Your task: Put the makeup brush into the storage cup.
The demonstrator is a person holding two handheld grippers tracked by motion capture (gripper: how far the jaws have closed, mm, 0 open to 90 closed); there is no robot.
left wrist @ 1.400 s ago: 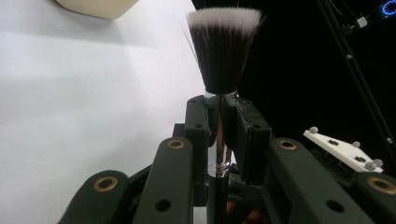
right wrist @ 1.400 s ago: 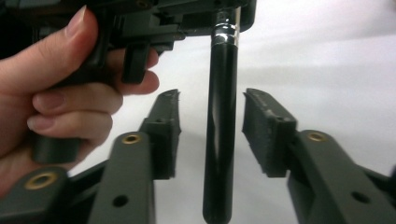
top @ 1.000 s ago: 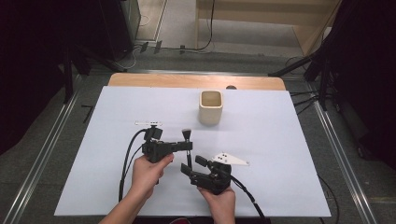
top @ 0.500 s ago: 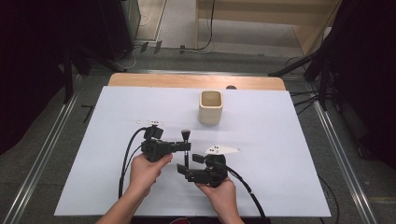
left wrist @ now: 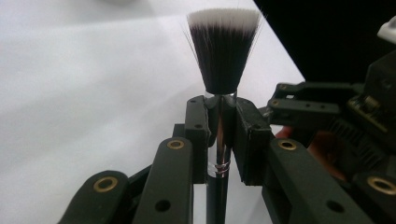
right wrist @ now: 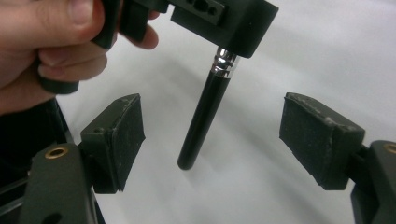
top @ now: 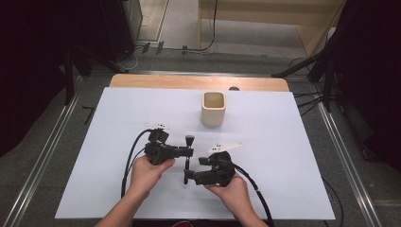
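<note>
A makeup brush (left wrist: 224, 56) with dark, white-tipped bristles and a black handle is clamped at its silver ferrule by my left gripper (left wrist: 223, 126), which is shut on it. In the high view the brush (top: 188, 142) hangs crosswise from the left gripper (top: 188, 152) in the table's near middle. My right gripper (top: 187, 177) sits just beside it on the right, open. In the right gripper view its pads (right wrist: 122, 135) stand wide on either side of the handle's free end (right wrist: 201, 126) without touching it.
A cream square cup (top: 213, 109) stands upright farther back on the white table sheet (top: 293, 156). Cables trail from both grippers toward the near edge. A hand (right wrist: 46, 42) wraps the left gripper. Dark equipment and floor rails surround the table.
The right gripper has shifted a little up and toward the brush, so its jaws now straddle the handle's end. The left gripper and the brush have stayed put.
</note>
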